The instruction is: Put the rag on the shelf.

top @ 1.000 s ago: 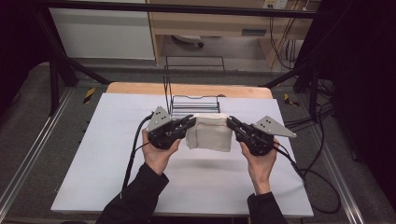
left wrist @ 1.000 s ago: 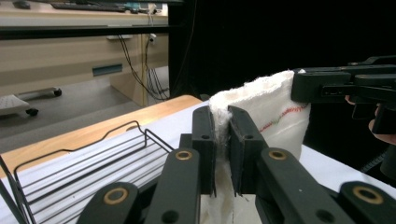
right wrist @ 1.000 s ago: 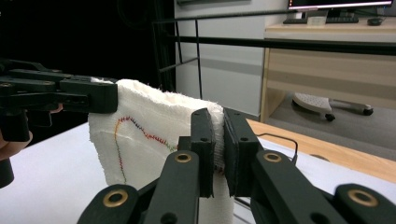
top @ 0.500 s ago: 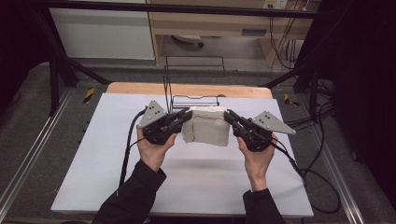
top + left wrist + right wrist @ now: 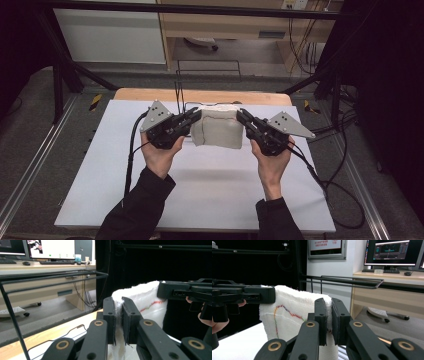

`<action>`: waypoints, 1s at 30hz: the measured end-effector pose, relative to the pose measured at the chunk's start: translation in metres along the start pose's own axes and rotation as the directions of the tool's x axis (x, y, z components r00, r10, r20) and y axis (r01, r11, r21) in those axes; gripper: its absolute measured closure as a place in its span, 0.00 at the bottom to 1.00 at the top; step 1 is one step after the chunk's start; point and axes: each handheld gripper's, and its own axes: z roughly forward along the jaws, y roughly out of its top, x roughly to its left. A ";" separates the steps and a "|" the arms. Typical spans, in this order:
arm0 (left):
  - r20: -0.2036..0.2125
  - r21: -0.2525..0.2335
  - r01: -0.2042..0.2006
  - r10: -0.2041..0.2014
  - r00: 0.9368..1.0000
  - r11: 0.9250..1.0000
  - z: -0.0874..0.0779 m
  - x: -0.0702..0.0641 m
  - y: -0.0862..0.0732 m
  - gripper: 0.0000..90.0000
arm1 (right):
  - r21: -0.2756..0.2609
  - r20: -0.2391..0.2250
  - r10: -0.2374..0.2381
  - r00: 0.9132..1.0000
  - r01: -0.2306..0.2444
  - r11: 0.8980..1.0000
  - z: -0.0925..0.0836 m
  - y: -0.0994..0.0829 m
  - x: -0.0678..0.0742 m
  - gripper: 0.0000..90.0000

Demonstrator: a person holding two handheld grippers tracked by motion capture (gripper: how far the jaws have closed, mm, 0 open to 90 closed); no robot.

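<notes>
White towel (image 5: pixel 218 131) with a thin multicoloured stitched line hangs in the air over the far middle of the white table (image 5: pixel 200 200), stretched by its top corners between the two tools, clear of the surface as far as the high view lets me judge. Left gripper (image 5: pixel 192 117) pinches the towel's top left corner, jaws pressed onto the cloth; right gripper (image 5: pixel 241 116) pinches the top right corner the same way. Long axis of the held edge runs left to right, level, both hands equally near it. A black wire rack (image 5: pixel 184 102) stands just beyond, at the table's far edge; judged next step is to carry the towel toward it or lay it down, so the towel-to-rack gap matters. The left gripper view (image 5: pixel 118 312) shows cloth squeezed between the pads; the high view does not. The right gripper view (image 5: pixel 329 315) shows the stitching curve plainly.
</notes>
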 end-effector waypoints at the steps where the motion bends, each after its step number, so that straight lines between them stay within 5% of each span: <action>1: -0.002 -0.001 -0.004 0.004 1.000 1.000 0.000 0.001 0.002 0.91 | -0.004 -0.001 -0.002 1.000 0.002 1.000 0.001 0.001 0.000 0.93; 30: -0.050 -0.080 -0.017 0.013 0.999 0.997 -0.002 0.021 0.034 0.91 | -0.068 0.010 -0.037 0.999 0.037 0.997 0.030 0.037 0.004 0.93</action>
